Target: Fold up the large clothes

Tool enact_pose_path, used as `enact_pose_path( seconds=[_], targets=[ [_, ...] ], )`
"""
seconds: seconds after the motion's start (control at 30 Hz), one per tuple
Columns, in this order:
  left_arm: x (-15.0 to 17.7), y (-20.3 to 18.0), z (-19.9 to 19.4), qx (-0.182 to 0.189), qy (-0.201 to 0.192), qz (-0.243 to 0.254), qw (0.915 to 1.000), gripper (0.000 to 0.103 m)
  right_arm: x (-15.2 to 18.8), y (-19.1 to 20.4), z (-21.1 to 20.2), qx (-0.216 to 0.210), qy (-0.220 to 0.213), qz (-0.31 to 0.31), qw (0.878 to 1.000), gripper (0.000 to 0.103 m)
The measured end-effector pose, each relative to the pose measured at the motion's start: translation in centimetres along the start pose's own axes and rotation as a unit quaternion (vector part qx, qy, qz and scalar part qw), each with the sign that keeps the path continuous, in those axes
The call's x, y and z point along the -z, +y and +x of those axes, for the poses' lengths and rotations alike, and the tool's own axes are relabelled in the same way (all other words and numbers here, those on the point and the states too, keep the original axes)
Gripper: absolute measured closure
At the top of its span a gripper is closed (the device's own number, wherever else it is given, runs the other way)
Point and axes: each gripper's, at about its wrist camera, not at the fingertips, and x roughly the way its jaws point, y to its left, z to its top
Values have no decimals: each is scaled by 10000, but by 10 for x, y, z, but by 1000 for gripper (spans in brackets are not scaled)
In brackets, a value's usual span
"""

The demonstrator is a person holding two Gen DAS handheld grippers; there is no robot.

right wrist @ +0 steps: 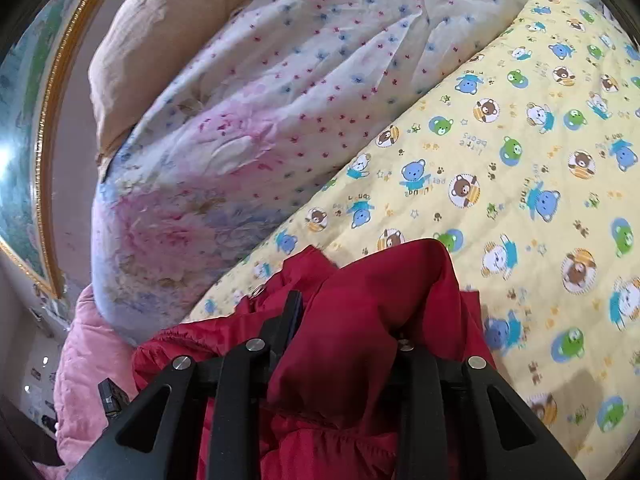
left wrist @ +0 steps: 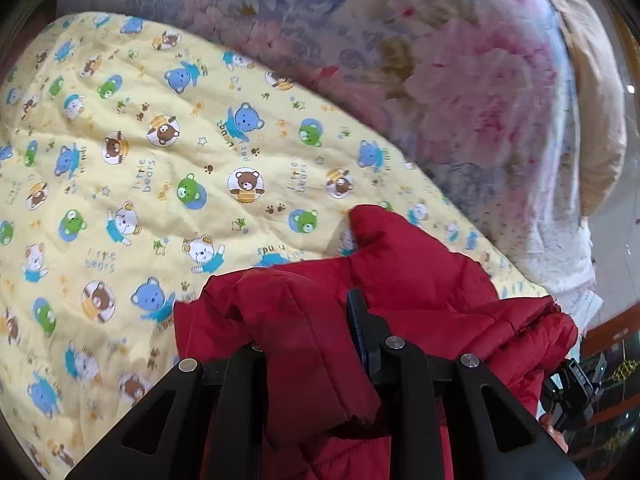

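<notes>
A red padded jacket lies bunched over the near edge of a yellow bear-print quilt. My left gripper is shut on a thick fold of the red jacket, which bulges up between the fingers and hides the left one. In the right wrist view my right gripper is shut on another fold of the red jacket, above the yellow quilt. The cloth covers the right finger's tip. The other gripper shows at the lower right of the left wrist view.
A floral duvet is heaped behind the quilt, with a beige pillow beyond it. In the right wrist view the floral duvet, a beige pillow, a pink blanket and a gold-framed picture lie to the left.
</notes>
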Motion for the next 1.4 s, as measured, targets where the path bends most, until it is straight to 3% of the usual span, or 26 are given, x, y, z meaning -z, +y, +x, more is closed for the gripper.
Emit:
enact_pose_path(
  seconds=[0.13, 0.4, 0.57, 0.63, 0.7, 0.73, 0.83, 0.93, 1.07, 1.17, 1.23, 1.3, 1.33, 1.4],
  targets=[
    [-8, 3, 29, -104, 167, -19, 9998, 80, -1, -13, 28, 257, 117, 75, 9996, 74],
    [-17, 7, 53, -21, 267, -164, 9995, 79, -2, -35, 51, 283, 128, 410, 9987, 74],
    [-8, -4, 21, -100, 13, 231, 9997, 73, -3, -34, 56, 301, 131, 383, 9987, 75],
    [0, -7, -2, -36, -189, 312, 9993, 66, -2, -33, 57, 308, 131, 354, 9988, 75],
    [14, -9, -28, -227, -497, 396, 9977, 44, -1, -31, 58, 369, 103, 320, 9988, 75],
    [25, -12, -41, -338, -661, 475, 9961, 39, -1, -32, 59, 391, 81, 314, 9987, 75],
    [58, -25, -66, 73, -768, 744, 9942, 36, -1, -32, 60, 432, 84, 330, 9985, 74],
    [92, -49, -63, 390, -477, 1163, 9913, 35, -2, -28, 63, 499, 128, 298, 9982, 73],
    [129, -82, -40, 449, -115, 1773, 9831, 35, -6, -23, 61, 419, 253, 316, 9983, 67],
    [145, -95, -22, -260, -389, 2273, 9727, 32, -9, -23, 52, 86, 369, 572, 9976, 54],
    [144, -91, -6, -549, -386, 2202, 9732, 32, -10, -17, 35, -312, 346, 698, 9965, 43],
    [140, -86, 4, -611, -406, 2053, 9759, 30, -5, -6, 16, -601, 214, 552, 9964, 30],
    [138, -86, 7, -635, -430, 2010, 9766, 30, 0, 5, -1, -735, 83, 301, 9968, 24],
    [136, -90, 13, -724, -462, 1979, 9764, 30, 16, 27, -21, -826, -78, -297, 9961, 22]
  ],
)
